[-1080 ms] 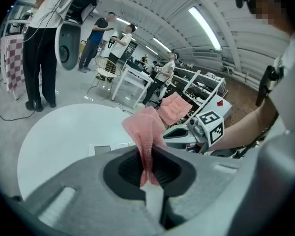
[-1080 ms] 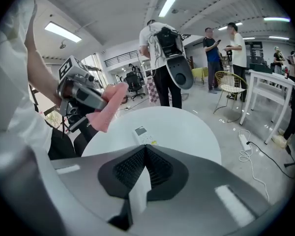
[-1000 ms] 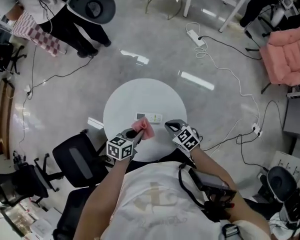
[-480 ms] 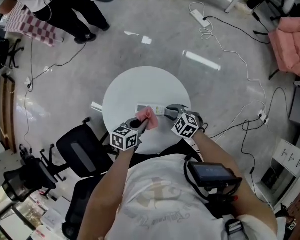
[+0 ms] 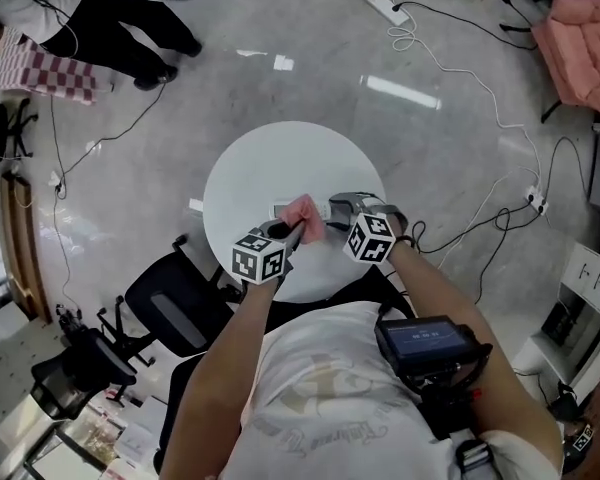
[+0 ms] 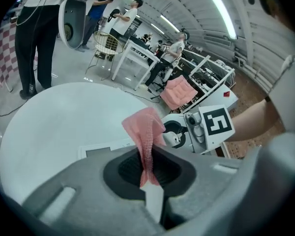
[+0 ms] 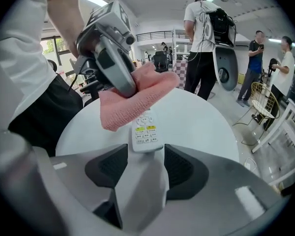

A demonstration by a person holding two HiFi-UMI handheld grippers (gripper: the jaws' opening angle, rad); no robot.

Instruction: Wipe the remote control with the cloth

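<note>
- Head view, left of centre: the left gripper (image 5: 292, 230) is closed tight on a pink cloth (image 5: 305, 214). The left gripper view shows the fabric pinched between the closed jaws, with a loose bunch sticking out ahead of them.
- Just right of that, the bunch hangs over the remote control (image 5: 281, 209). The remote lies flat on the round white tabletop (image 5: 280, 158), near its lower edge. In the right gripper view the cloth covers the far part of the remote and seems to rest on it.
- Further right, the right gripper (image 5: 342, 206) has just been opening and its jaws stand apart. The keypad end of the remote lies between the pads, which do not press on it.
- Progress, as I judge it: the cloth has been picked up and brought onto the remote, so wiping is at its start. The strokes along the body are still to do, and the keypad end is still uncovered.
- Around the tabletop, a person (image 5: 130, 28) stands at upper left and a black office chair (image 5: 170, 313) sits at lower left. A power strip (image 5: 386, 8) lies on the floor at the top, and a pink chair (image 5: 585, 23) is at far right.
- Nothing else lies on the tabletop. The only obstruction is the right gripper straddling the keypad end, which the cloth would have to work around.
</note>
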